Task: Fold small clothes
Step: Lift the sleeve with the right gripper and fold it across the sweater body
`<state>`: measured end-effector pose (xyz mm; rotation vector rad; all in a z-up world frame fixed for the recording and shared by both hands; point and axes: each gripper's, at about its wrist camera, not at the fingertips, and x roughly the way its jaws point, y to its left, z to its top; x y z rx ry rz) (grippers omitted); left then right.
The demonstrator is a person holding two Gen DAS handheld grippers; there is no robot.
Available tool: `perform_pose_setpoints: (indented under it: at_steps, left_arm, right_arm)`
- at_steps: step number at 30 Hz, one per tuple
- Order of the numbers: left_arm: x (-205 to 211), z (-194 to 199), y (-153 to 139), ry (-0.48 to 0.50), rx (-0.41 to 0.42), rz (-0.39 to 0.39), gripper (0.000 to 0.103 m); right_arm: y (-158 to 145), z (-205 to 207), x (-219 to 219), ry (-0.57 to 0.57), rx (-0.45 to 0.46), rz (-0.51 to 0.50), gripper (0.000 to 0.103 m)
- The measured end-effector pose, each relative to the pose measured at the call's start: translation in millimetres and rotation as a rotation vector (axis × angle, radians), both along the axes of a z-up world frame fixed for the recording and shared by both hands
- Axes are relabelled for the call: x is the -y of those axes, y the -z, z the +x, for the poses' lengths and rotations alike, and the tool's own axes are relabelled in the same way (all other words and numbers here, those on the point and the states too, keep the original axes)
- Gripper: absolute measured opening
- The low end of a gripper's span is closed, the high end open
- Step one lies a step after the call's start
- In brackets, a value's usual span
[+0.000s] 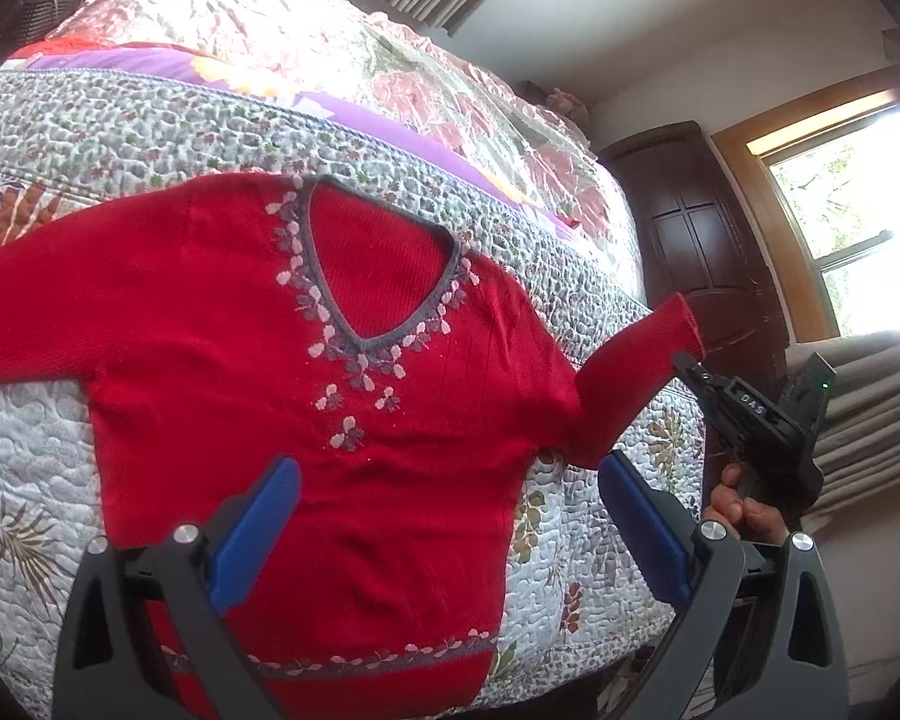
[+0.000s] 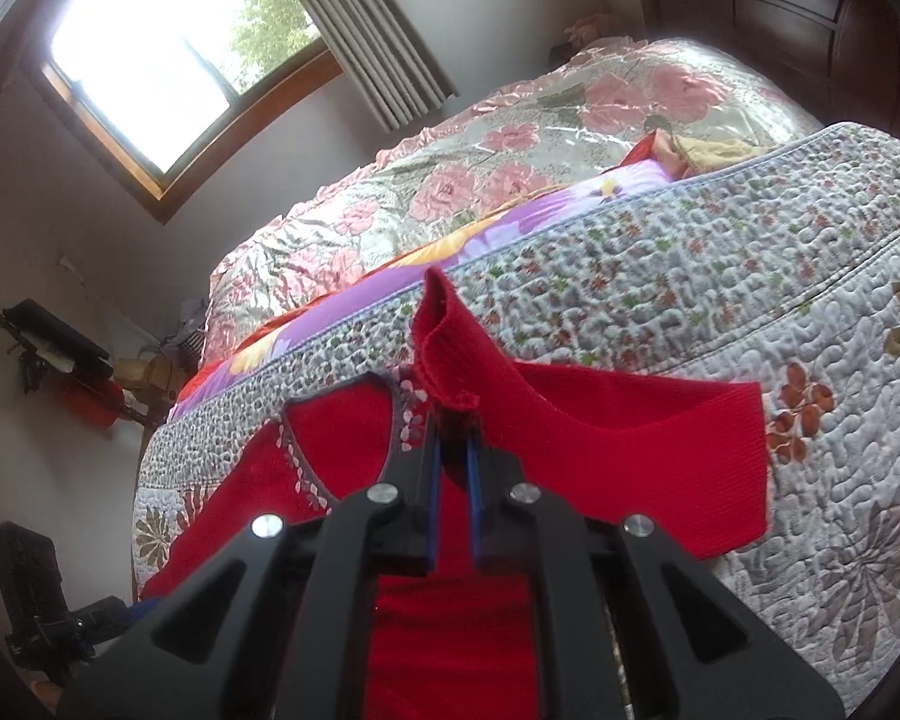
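One red sweater, two claws

One knitted red sweater (image 1: 306, 396) lies flat on the stitched floral quilt (image 1: 36, 480), V-neck at 12 o'clock, hem at 6. The left claw (image 1: 444, 528) hangs spread wide above its lower body, gripping nothing, blue pads (image 1: 258, 534) apart. At 3 o'clock, the right claw (image 2: 453, 450) is clenched on the ribbed sleeve (image 2: 600, 438), lifted off the quilt; one hand (image 1: 744, 510) holds that tool
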<state>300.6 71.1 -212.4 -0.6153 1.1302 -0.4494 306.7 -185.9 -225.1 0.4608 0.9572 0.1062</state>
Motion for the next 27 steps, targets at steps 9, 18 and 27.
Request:
perform_pose_setpoints:
  at_steps: [9,18,27]
  left_arm:
    - [-12.0,39.0,27.6,0.048,-0.028,-0.082,0.099]
    - [6.3,97.8,101.1,0.054,-0.179,-0.369,0.099]
    - [76.0,146.8,164.3,0.144,-0.316,-0.415,0.099]
  right_arm:
    - [107.9,23.5,-106.5,-0.133,-0.174,-0.112,0.006]
    - [159.2,18.8,-149.0,-0.216,-0.259,-0.219,0.023]
    - [141.0,-55.3,-119.7,-0.214,-0.328,-0.160,0.040]
